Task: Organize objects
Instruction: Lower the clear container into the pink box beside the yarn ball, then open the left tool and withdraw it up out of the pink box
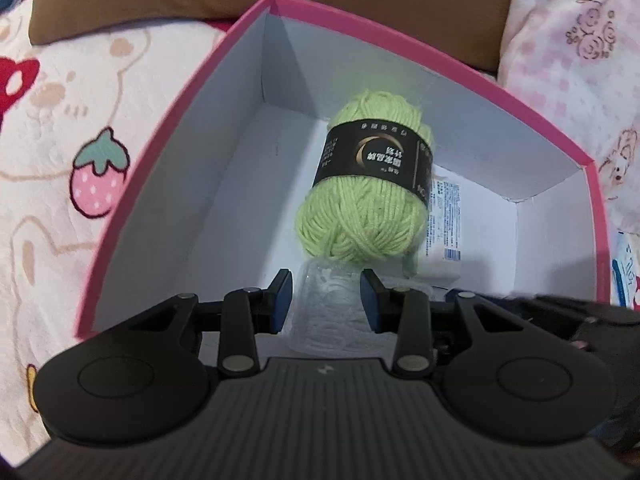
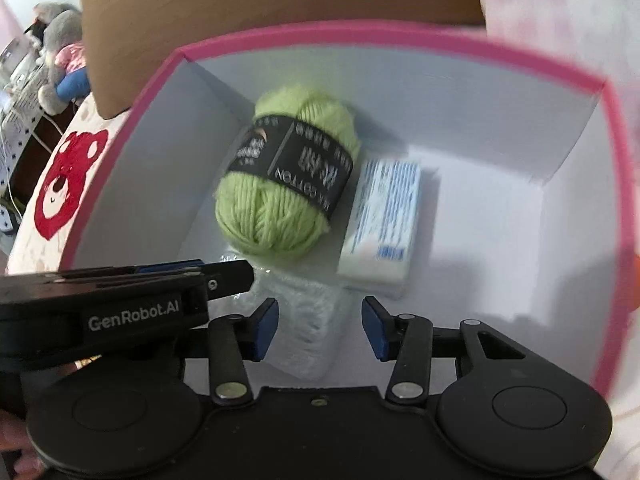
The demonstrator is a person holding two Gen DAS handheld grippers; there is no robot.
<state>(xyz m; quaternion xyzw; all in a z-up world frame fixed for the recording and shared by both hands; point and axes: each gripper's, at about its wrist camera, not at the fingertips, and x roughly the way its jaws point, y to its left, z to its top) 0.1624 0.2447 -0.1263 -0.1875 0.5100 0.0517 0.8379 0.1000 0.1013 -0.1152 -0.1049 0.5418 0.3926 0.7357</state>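
The left gripper (image 1: 326, 300) is clamping a white yarn skein in clear plastic wrap (image 1: 326, 312) low inside the pink-rimmed white cardboard box (image 1: 176, 92). The slick wrap could be slipping from the pads, or the skein could be nudging the green yarn ball with the black paper band (image 1: 366, 184) just ahead. The right gripper (image 2: 318, 328) is standing open beside the skein — holding nothing. Inside the box are lying one green ball, one white skein and one white tissue pack with blue print (image 2: 382, 220).

Matt cardboard box (image 1: 224, 208), white inside; fuzzy green yarn ball (image 1: 362, 216) with glossy black paper band at 12 o'clock; crinkly clear plastic pack (image 1: 328, 312); plush printed blanket (image 1: 60, 128).
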